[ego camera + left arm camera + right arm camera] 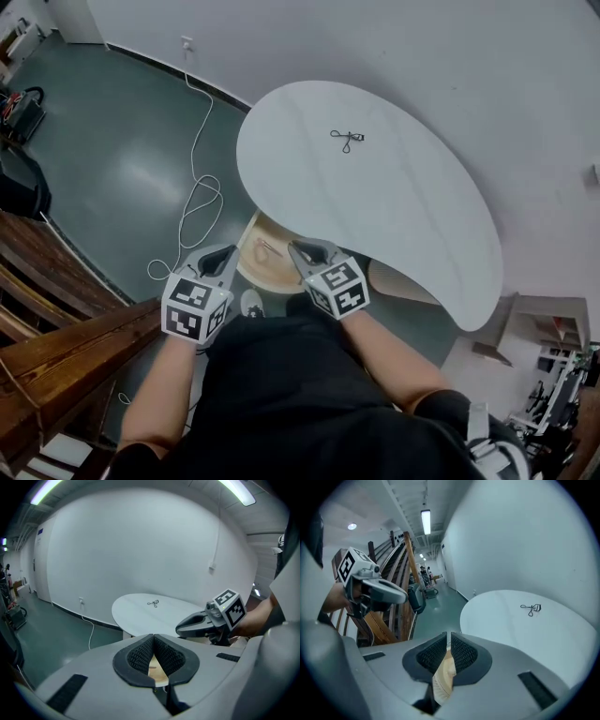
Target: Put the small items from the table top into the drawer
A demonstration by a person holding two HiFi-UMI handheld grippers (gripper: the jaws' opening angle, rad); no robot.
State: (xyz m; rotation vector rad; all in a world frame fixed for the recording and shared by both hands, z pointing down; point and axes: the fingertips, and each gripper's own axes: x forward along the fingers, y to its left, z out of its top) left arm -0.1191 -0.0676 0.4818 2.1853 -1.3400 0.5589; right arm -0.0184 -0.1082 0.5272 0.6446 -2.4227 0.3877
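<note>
Head view at a late stage of the clearing task. The left tongs [223, 253] and the right tongs [300, 248] were held side by side in front of the person, tips pointing at the near edge of the white surface [394, 216]. Just below and between the two sets of tips, the round wooden drawer [251, 270] stood swung out from under the surface. A thin item seemed to lie in it, too small to identify.

The left tongs were clenched tip to tip on nothing. The right tongs were almost together, a slim slit left between the pads, and empty; only the pale wood of the drawer showed beyond them.

One item remained, an eyelash curler [346, 140], lying well beyond both sets of tips on the far part of the surface. By this evidence it was the only piece left to fetch and drop into the drawer, which would then need closing.
</note>
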